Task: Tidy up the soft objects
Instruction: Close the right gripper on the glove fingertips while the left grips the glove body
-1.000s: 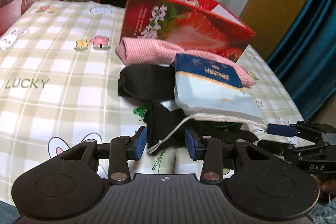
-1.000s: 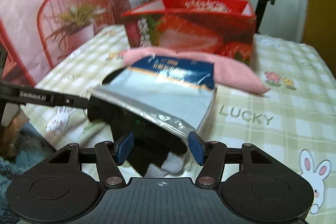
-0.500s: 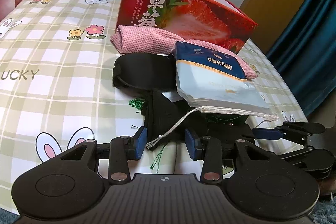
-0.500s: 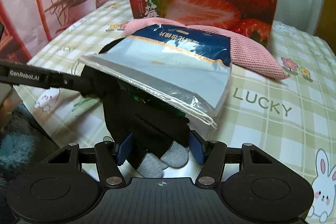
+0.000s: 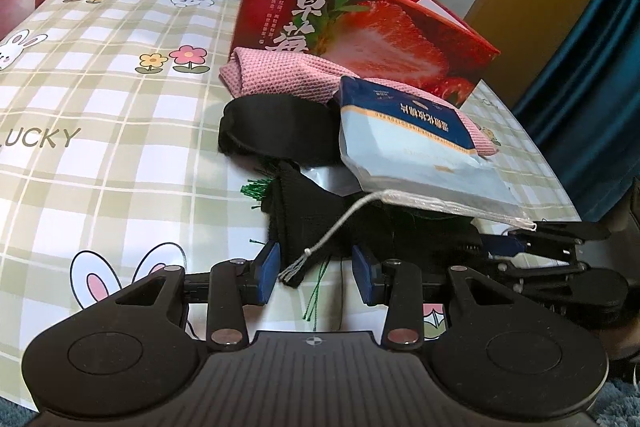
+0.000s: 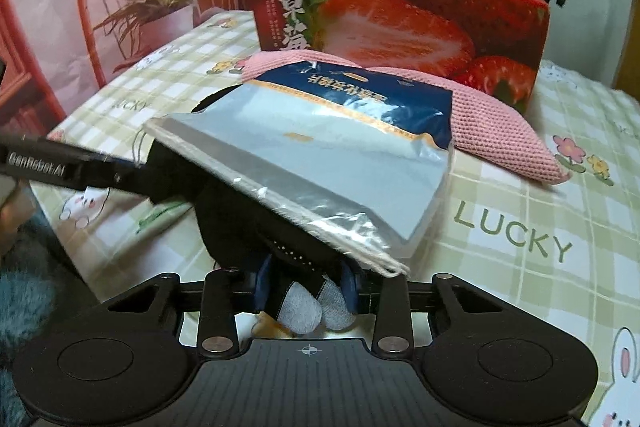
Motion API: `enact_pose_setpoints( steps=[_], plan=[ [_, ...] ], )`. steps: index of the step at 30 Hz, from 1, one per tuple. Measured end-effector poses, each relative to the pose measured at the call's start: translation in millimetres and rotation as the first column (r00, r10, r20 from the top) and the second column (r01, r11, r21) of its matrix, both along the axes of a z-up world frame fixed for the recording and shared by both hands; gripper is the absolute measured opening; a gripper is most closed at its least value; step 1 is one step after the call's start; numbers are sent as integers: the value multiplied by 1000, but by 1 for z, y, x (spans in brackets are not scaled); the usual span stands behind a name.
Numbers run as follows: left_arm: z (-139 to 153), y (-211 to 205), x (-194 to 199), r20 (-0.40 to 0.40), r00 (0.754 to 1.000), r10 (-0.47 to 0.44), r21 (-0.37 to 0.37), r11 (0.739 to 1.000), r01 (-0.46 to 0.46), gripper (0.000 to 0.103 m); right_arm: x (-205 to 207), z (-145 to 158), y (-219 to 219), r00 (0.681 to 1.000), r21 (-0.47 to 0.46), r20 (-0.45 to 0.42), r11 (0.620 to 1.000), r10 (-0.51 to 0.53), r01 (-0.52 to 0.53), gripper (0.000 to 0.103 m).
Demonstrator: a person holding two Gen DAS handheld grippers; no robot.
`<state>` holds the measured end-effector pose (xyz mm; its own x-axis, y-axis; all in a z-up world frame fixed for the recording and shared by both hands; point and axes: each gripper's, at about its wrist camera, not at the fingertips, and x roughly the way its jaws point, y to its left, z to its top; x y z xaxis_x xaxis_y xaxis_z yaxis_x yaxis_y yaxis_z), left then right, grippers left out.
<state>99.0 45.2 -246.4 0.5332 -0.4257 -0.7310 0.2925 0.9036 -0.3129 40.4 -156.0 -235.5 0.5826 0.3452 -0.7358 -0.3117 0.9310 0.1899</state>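
The black glove (image 6: 308,291), lying at the table's (image 6: 520,307) near edge under the blue-and-white packet (image 6: 320,155), now sits pinched in the right gripper (image 6: 308,287), whose jaws have just closed, so lifting it looks next.

A: Worktop cover (image 5: 120,155): smooth printed checks, slight sheen. Pink cloth (image 5: 280,79): coarse waffle knit, matt.

B: Pouch (image 6: 320,163): glossy plastic film, crinkled, cotton drawstring. Black glove (image 6: 248,227): matt knit, grey fingertips. Strawberry box (image 6: 400,23): glossy printed card. Hand-held gripper bodies: matt black plastic.
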Motion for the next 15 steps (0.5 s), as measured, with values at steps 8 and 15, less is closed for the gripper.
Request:
enact_pose_setpoints(
  steps=[8, 15],
  plan=[
    [0, 4, 2, 2, 1000, 30, -16, 999, -30, 42, 9, -4, 1, 999, -10, 39, 1000, 0, 1, 32],
    [15, 11, 9, 65, 996, 57, -60, 997, -54, 42, 2, -6, -1, 998, -2, 60, 1000, -13, 13, 32]
  ],
)
